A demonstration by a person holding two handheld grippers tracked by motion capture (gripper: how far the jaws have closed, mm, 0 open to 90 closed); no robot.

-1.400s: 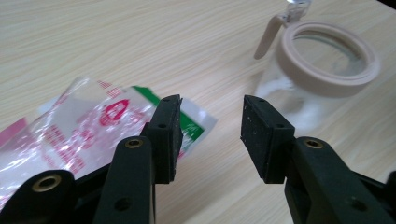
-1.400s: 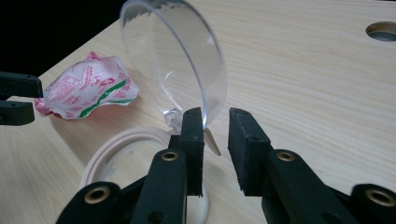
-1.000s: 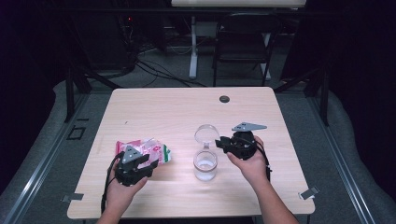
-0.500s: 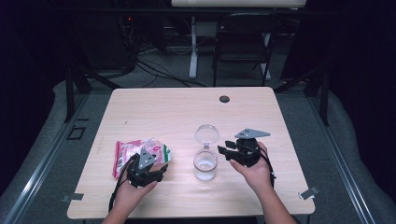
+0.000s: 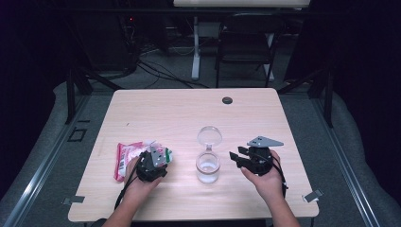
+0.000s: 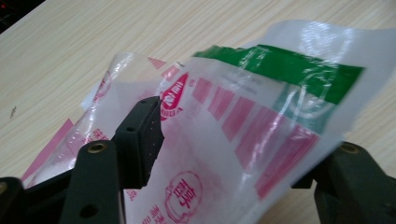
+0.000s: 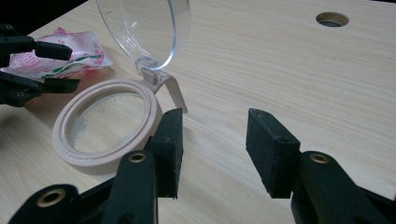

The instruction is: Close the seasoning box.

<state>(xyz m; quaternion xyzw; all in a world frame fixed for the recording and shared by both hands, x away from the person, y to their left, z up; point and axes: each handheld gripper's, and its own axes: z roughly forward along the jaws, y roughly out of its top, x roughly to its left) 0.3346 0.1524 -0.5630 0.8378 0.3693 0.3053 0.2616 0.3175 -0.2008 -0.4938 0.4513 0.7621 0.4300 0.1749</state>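
A pink, white and green plastic bag (image 5: 126, 158) lies on the wooden table (image 5: 179, 113) at the front left. My left gripper (image 5: 153, 158) sits at its right end. In the left gripper view the bag (image 6: 261, 93) drapes loosely between the jaws of the left gripper (image 6: 233, 154), which have just been opening and stand wide. A clear jar (image 5: 208, 168) with a beige rim (image 7: 65, 140) stands at the centre front, its hinged clear lid (image 7: 144, 28) flipped up. My right gripper (image 5: 236, 158) is just right of the jar. Its jaws (image 7: 212, 135) have just been opening and hold nothing.
A dark cable hole (image 5: 227, 100) sits near the table's far edge. In the right gripper view the bag (image 7: 70, 51) and the left gripper (image 7: 53, 66) lie beyond the jar. A chair and cables stand on the floor behind the table.
Both grippers' jaws have widened. The left gripper has sunk and shifted a little right over the bag. The right gripper has drawn back to the right, away from the jar.
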